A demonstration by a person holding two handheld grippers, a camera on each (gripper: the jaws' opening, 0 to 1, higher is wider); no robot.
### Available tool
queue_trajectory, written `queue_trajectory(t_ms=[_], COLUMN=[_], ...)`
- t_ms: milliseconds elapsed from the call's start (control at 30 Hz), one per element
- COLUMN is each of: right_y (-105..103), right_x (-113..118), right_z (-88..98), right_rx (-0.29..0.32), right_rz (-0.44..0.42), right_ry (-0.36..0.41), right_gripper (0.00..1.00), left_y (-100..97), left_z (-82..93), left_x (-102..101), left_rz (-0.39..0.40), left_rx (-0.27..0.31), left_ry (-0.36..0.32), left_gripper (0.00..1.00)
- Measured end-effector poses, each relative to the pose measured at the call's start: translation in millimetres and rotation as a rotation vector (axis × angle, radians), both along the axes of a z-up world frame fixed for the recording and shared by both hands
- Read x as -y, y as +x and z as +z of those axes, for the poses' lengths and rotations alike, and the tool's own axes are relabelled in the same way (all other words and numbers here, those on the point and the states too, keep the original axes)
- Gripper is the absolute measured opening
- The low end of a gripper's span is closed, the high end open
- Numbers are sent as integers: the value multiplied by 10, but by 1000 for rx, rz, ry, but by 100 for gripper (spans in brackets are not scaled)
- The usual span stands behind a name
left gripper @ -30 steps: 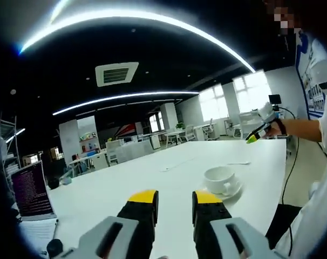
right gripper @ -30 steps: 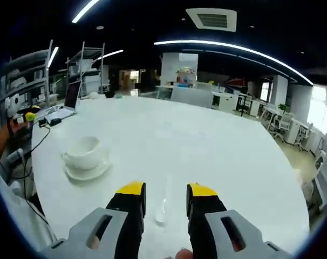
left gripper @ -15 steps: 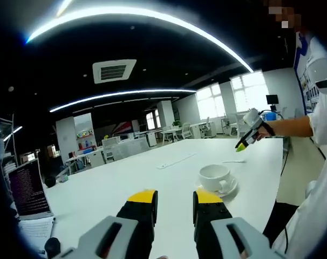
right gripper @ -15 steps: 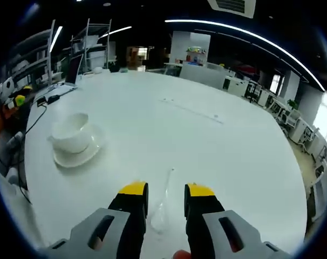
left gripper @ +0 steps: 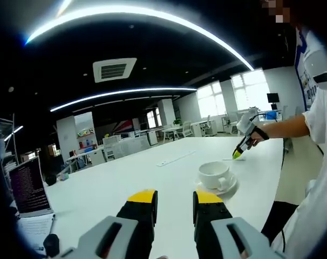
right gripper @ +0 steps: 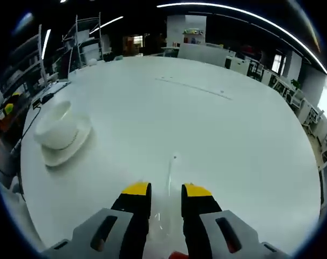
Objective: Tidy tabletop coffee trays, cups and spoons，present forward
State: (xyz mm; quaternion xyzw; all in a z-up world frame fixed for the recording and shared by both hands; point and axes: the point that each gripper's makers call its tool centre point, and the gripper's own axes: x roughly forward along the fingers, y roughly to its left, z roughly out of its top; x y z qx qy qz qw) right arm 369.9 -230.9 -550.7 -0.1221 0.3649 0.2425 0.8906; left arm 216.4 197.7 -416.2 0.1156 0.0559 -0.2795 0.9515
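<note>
White table [right gripper: 233, 140] holds one cup [right gripper: 55, 125] on one saucer [right gripper: 63, 151] and one spoon [right gripper: 168, 186] lying between the right gripper's [right gripper: 166, 189] parted jaws; left gripper [left gripper: 175, 197] hovers, jaws apart.

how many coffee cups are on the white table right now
1. The cup sits on its saucer on the white table, left of the spoon in the right gripper view.
</note>
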Motion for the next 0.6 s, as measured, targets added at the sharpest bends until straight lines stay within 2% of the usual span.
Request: queue_trajectory(t_ms=[267,333,467,600], right_y=[3,23,89,83], right_x=[-61,-87,-28,-16], right_z=[-92,-82,-119,-112], right_rx=[-20,-6,-10,-4], right_rz=[7,8,-6,-8], right_ry=[-32,-22,-36,-39], right_gripper=[16,14,7,6], left_y=[6,9,17,30], left_z=[-39,-40,-47,-77], left_x=[-2,-17,-45,-68], left_rz=[5,9,23,34], left_rx=[-10,-10,-13,-16], left_ry=[0,0,-11,-19], left_gripper=[28,28,28,27])
